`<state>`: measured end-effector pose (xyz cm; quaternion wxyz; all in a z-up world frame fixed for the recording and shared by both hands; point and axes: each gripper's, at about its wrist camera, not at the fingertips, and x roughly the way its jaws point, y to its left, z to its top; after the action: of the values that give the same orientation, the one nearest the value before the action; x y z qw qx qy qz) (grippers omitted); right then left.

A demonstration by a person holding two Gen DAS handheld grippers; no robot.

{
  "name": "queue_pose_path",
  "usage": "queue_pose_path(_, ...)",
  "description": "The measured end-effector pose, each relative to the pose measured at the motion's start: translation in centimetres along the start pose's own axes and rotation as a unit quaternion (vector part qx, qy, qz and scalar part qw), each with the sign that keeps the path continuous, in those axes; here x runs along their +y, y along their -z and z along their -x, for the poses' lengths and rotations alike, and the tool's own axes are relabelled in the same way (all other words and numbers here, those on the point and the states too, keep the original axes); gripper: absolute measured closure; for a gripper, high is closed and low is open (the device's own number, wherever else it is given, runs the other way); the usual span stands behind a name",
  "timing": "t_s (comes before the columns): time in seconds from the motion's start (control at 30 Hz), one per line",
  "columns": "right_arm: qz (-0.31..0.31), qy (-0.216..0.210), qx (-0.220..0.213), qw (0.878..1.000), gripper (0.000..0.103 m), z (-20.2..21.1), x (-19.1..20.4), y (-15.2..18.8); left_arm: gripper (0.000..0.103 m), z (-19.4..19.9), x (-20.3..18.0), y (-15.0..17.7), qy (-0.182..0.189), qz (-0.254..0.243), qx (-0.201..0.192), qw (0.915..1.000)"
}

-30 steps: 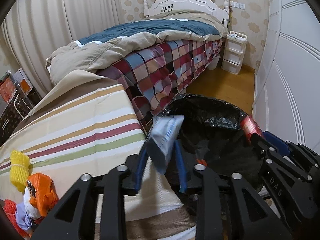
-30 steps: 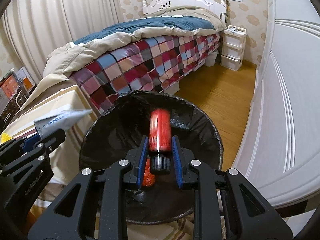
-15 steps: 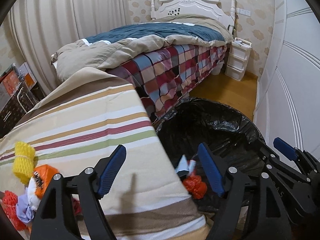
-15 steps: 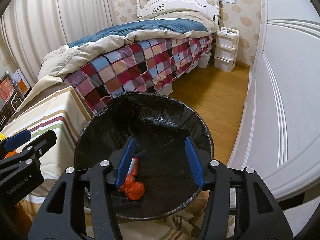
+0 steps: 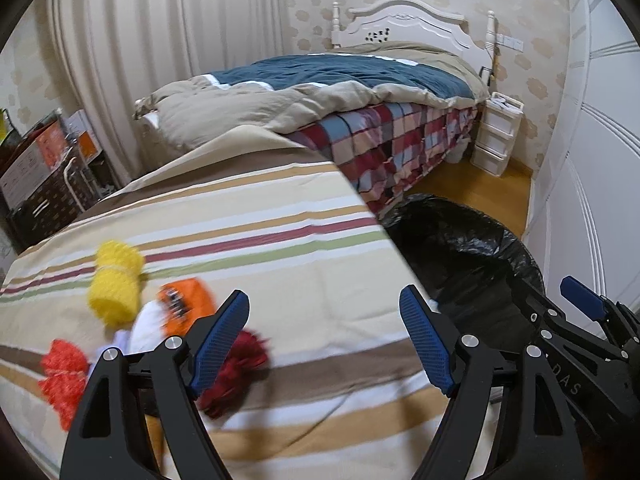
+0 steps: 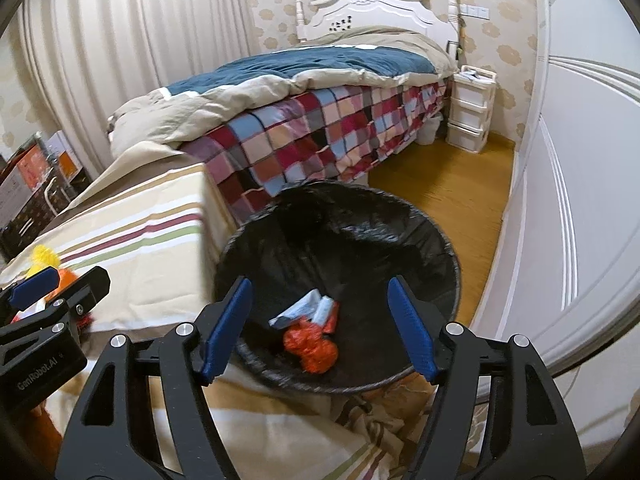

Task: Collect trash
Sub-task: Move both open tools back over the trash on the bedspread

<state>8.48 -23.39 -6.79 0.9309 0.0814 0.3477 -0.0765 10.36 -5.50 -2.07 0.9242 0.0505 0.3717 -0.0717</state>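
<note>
A black-lined trash bin (image 6: 432, 240) stands on the floor beside a table with a striped cloth (image 5: 280, 240). In the bin lie an orange net ball (image 6: 310, 344), a pale packet (image 6: 298, 308) and a red tube (image 6: 329, 312). On the cloth sit a yellow foam net (image 5: 116, 280), an orange wrapper (image 5: 186, 300), a dark red net (image 5: 236, 368), a bright red net (image 5: 62, 372) and white scraps (image 5: 146, 330). My left gripper (image 5: 324, 344) is open and empty above the cloth, right of the pile. My right gripper (image 6: 318, 324) is open and empty over the bin.
A bed with a checked cover (image 6: 320, 136) lies behind the bin. A white wardrobe (image 6: 580, 200) runs along the right. White drawers (image 6: 470, 116) stand by the headboard. Boxes and a rack (image 5: 44, 176) stand at the left. Wood floor (image 6: 448, 184) shows beyond the bin.
Both grippers have opened: the left let go of the pale packet and the right let go of the red tube, both now in the bin. The left gripper has swung left, towards the trash pile.
</note>
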Motion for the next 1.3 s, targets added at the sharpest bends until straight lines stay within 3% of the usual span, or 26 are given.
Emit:
queue_pose_path(0.4,0.036,-0.048,0.013,0.998,0.032,2.3,5.8,2.3,0.025,3.9,7.0,2.3,-0.046,0.044,-0.009,0.9979)
queue_pose_path(0.87,0.098,-0.090,0.029,0.991,0.032,3.2,13.0,4.5,0.025,5.7,16.1,6.3,-0.109,0.119,0.008,0.9869)
queue_pose_path(1.3,0.137,-0.105,0.048,0.984,0.032,2.9,16.8,6.0,0.025,3.7,19.1,8.1,-0.088,0.136,0.049,0.9856)
